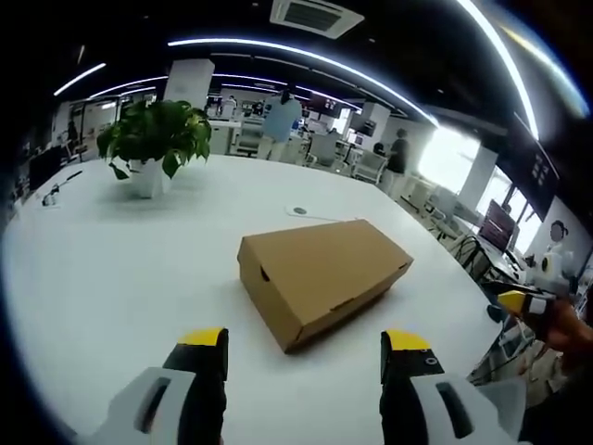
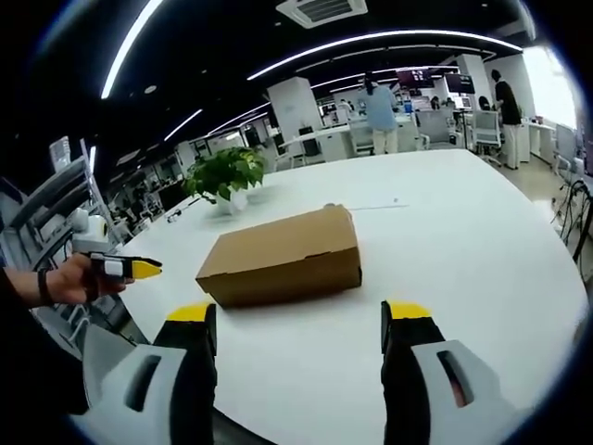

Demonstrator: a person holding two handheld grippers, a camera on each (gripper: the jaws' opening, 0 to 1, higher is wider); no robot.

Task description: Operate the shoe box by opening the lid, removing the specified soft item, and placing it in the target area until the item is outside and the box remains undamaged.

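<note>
Your shoe box [image 1: 322, 275] sits closed near the middle of the white table [image 1: 111, 269], a potted plant [image 1: 156, 141] toward the far edge. Your left gripper [image 1: 306, 357] and right gripper [image 2: 300, 326] both hover short of it, jaws spread and empty.

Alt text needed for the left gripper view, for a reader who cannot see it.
A closed cardboard shoe box lies on a white table, ahead of the open left gripper. A potted plant stands behind it, and the right gripper enters at the right edge.
</note>
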